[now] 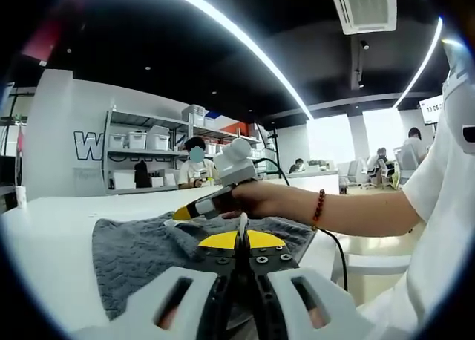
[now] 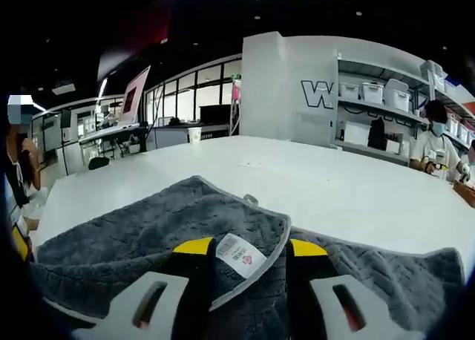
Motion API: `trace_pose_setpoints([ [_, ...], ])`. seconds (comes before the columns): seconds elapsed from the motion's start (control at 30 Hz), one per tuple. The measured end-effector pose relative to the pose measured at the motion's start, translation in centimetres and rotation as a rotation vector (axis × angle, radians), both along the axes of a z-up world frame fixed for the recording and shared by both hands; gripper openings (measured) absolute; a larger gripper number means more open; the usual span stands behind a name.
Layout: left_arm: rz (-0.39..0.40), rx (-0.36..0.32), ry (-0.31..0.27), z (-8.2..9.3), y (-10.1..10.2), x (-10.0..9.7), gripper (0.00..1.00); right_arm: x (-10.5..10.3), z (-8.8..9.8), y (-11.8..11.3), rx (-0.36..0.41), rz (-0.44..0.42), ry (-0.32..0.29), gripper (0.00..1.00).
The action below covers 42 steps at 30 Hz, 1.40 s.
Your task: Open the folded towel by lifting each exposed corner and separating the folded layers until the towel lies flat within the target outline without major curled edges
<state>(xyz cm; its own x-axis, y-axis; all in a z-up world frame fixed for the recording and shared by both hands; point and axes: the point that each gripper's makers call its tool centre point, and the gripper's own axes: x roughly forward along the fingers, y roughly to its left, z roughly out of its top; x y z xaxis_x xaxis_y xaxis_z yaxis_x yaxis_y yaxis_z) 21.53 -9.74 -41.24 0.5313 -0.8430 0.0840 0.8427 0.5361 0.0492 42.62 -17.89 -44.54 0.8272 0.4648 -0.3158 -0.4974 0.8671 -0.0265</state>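
Two pairs of tongs work a dark grey textured towel [image 1: 141, 255] spread over a broad white worktop [image 1: 52, 236] in a bright open-plan room.

In the left gripper view, the left tongs [image 1: 243, 243] rise from the bottom edge with their yellow-tipped jaws pressed together and a thin pale strip pinched upright between them; whether that strip is the towel's edge cannot be told. The towel lies just ahead and to the left of the jaws, its surface rumpled. Beyond it a person's bare hand [image 1: 256, 199], a red bead bracelet [image 1: 319, 208] at the wrist, holds the right tongs [image 1: 180, 214] — their yellow tip low over the towel's far edge, their jaw state not readable from here. A black cable [image 1: 335, 251] trails down from that hand. A metal shelving rack [image 1: 145, 158] with white storage bins stands against the far wall.

In the right gripper view, the right tongs [image 2: 241, 252] stand spread apart, a folded-over towel corner lying between the yellow tips with a white care label [image 2: 239, 254] facing up. The upper layer's pale-bound edge curves across the lower layer — a small hanging loop [image 2: 251, 200] sits at its far corner. The towel lies at the worktop's near side, bare white surface beyond.
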Motion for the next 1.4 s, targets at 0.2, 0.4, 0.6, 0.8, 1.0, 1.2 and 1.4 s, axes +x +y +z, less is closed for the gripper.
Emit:
trace_pose_setpoints([
  [0.2, 0.013, 0.01, -0.003, -0.1, 0.4, 0.2, 0.01, 0.1, -0.3, 0.1, 0.004, -0.004, 0.016, 0.35],
  [0.4, 0.016, 0.014, -0.004, -0.1, 0.5, 0.1, 0.01, 0.4, -0.3, -0.1, 0.009, -0.018, 0.019, 0.34],
  [0.6, 0.019, 0.013, -0.003, -0.2, 0.7, 0.2, 0.01, 0.8, -0.3, -0.2, 0.011, -0.024, 0.026, 0.34],
  [0.8, 0.022, 0.015, -0.004, -0.2, 0.9, 0.2, 0.01, 1.1, -0.6, -0.2, 0.012, -0.029, 0.037, 0.33],
  [1.0, 0.024, 0.007, 0.002, -0.2, 1.1, 0.3, 0.01, 1.4, -1.1, -0.3, 0.017, -0.037, 0.05, 0.29],
  [1.2, 0.022, 0.007, 0.003, -0.2, 1.1, 0.3, 0.01, 1.8, -1.3, -0.5, 0.023, -0.042, 0.056, 0.28],
  [1.4, 0.023, 0.006, 0.004, -0.2, 1.2, 0.3, 0.01, 2.6, -1.6, -0.6, 0.038, -0.051, 0.065, 0.28],
])
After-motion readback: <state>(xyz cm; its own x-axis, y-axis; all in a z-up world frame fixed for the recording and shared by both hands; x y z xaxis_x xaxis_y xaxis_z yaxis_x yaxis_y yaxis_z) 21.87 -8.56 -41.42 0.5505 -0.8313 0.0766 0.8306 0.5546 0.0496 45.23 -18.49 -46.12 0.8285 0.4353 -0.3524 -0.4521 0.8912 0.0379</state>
